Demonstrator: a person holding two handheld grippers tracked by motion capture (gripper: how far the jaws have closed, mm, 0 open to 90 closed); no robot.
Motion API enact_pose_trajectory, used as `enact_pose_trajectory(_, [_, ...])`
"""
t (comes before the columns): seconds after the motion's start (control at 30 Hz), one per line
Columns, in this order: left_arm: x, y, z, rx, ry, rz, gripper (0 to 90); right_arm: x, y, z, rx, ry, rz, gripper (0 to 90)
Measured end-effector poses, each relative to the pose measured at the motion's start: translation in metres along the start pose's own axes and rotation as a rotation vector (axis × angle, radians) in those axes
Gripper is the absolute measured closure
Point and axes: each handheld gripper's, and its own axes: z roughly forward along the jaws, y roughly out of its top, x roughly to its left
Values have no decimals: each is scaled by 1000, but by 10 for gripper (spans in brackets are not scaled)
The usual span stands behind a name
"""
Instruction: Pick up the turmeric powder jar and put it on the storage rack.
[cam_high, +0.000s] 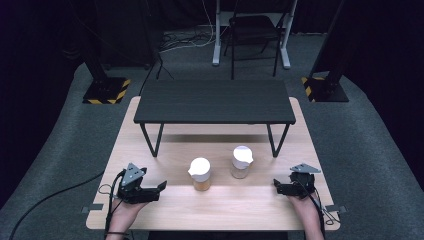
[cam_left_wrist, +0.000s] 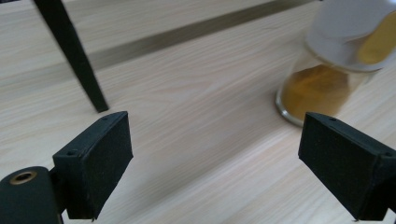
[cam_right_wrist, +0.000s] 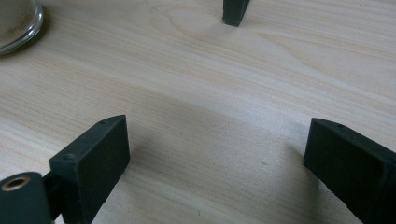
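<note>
Your left gripper (cam_high: 161, 186) points, jaws wide and empty, at the amber jar (cam_high: 200, 174) standing mid-table (cam_high: 150, 210), lined up to grab it, while your right gripper (cam_high: 276, 185) rests apart, equally open.

Surface: pale, wood-grained rectangular tabletop (cam_high: 165, 200), bare boards showing in both gripper views.
Far half: low black slatted shelf (cam_high: 215, 101) on thin black metal legs, standing on the tabletop and spanning most of its width.
Middle, left: clear glass jar with amber contents and white lid (cam_high: 200, 174), upright on the wood, in front of the shelf.
Middle, right: clear glass jar with paler contents and white lid (cam_high: 241, 161), upright, just beside the first, apart from it.
Front corners: small grey clips (cam_high: 93, 208) at the near edge.
</note>
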Motion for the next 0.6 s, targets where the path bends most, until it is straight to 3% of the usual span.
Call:
enact_pose_trajectory(0.2, [-9,5,3,-12,-40,10,90,0,0,0,0,0,0,60])
enact_pose_trajectory(0.6, [-26,12,11,-31,-77,20,89,0,0,0,0,-1,0,60])
